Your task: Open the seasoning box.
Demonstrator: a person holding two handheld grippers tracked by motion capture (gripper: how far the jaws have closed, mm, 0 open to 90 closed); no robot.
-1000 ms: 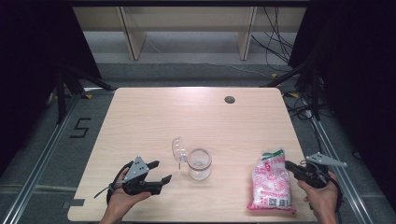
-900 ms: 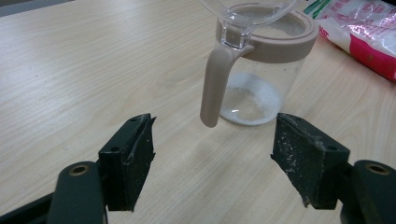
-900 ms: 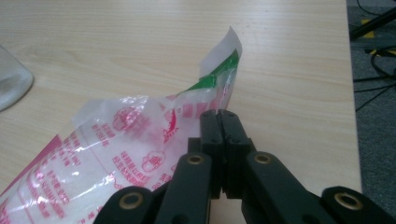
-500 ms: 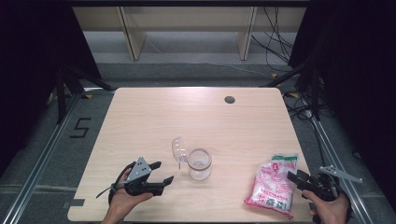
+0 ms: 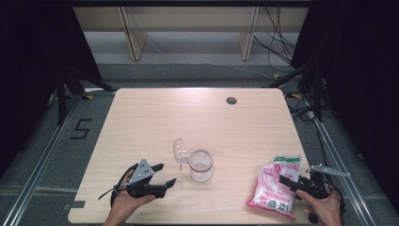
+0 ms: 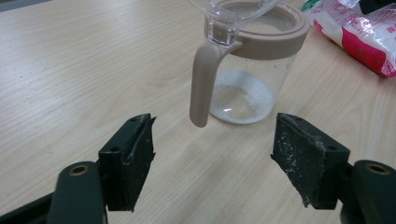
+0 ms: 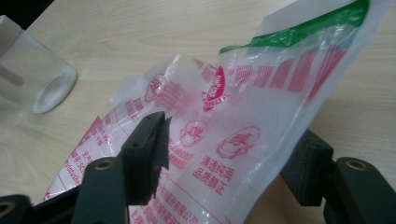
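While the left gripper [image 5: 160, 175] waits with its jaws wide apart in front of the glass jar [image 5: 201, 165], the change is on the right side. The right gripper [image 5: 288, 182] has just been opening its jaws. A second ago it was clamped on the pink and white bag [image 5: 275, 184], which then lay straighter along the right edge of the table; now the bag lies more slanted and nearer to the front edge. In the right gripper view the bag [image 7: 243, 135] stands between the two jaws, but the pads do not seem to press on it.

I judge that the bag has been let go, or is being taken again at a better place, before it is brought to the jar. The jar has a beige rim and handle [image 6: 204, 77], its clear lid [image 5: 179, 149] is tipped open, and a little white powder lies at the bottom.

The table [image 5: 188, 117] is of light wood with a dark round hole [image 5: 231, 100] near the far edge. Behind it stand pale wooden shelves [image 5: 188, 28], cables lie on the grey floor, and black curtains hang at both sides.
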